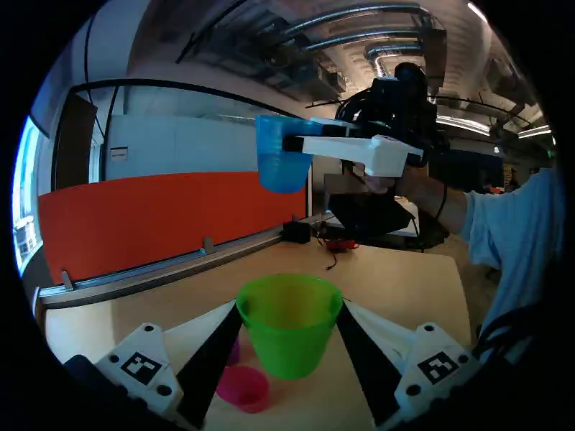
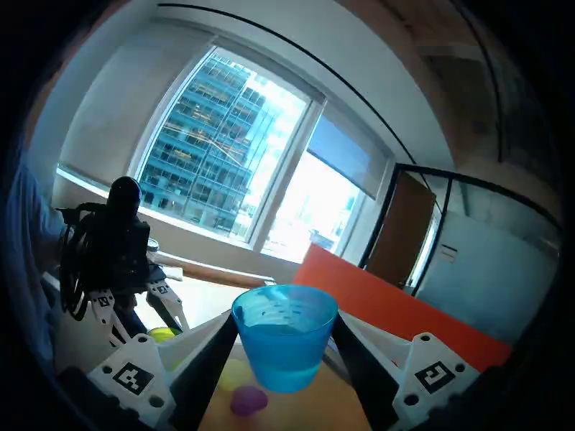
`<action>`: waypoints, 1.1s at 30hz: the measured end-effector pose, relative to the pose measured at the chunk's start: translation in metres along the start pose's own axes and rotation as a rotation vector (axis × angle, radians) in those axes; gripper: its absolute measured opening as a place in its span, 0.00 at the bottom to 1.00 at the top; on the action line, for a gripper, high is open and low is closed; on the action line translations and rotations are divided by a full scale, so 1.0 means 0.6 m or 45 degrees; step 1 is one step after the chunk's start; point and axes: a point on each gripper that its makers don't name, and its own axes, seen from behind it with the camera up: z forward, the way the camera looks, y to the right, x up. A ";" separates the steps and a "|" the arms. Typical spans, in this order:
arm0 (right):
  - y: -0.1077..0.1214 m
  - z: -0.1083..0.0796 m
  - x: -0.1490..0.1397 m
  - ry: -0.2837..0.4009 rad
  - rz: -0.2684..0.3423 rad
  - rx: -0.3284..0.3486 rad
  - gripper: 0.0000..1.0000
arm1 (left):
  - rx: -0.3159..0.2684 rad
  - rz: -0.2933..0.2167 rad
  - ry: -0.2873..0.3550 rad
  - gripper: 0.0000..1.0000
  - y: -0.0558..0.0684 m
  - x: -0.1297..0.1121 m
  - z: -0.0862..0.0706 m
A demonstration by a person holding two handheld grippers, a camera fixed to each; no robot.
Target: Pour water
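Here, in the left gripper view, far left of the green cup (image 1: 290, 334), a strip of bright window (image 1: 21, 215) edges the room, followed by a dark door (image 1: 72, 144). Behind the cup and to its left, a long orange partition (image 1: 165, 215) runs along the back edge of the pale wooden table (image 1: 402, 280). Just below and left of the green cup a pink cup (image 1: 243, 388) stands on the table. The left gripper (image 1: 290, 310) is clamped on the green cup, one black finger on each side, holding it upright; whether it rests on the table I cannot tell. Above the green cup and well apart from it hangs the blue cup (image 1: 282, 164), upright and pinched between the fingers of the right gripper (image 1: 291, 144); the right gripper view shows water in it. Right of the green cup a light blue sleeve (image 1: 517, 223) reaches in, and pipes (image 1: 359, 29) cross the ceiling overhead. In the right gripper view a tall window (image 2: 237, 165) looks out on a glass tower.
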 end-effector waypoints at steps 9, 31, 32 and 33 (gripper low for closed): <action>0.008 0.005 0.020 0.012 -0.163 -0.019 0.91 | -0.007 0.001 0.011 0.88 0.004 0.002 0.003; 0.020 0.015 0.051 0.019 -0.479 -0.045 0.91 | -0.034 0.016 0.024 0.88 0.023 0.012 0.006; 0.020 0.016 0.052 0.019 -0.492 -0.045 0.91 | -0.036 0.015 0.025 0.88 0.024 0.013 0.006; 0.020 0.016 0.053 0.019 -0.505 -0.045 0.91 | -0.037 0.014 0.026 0.87 0.024 0.014 0.007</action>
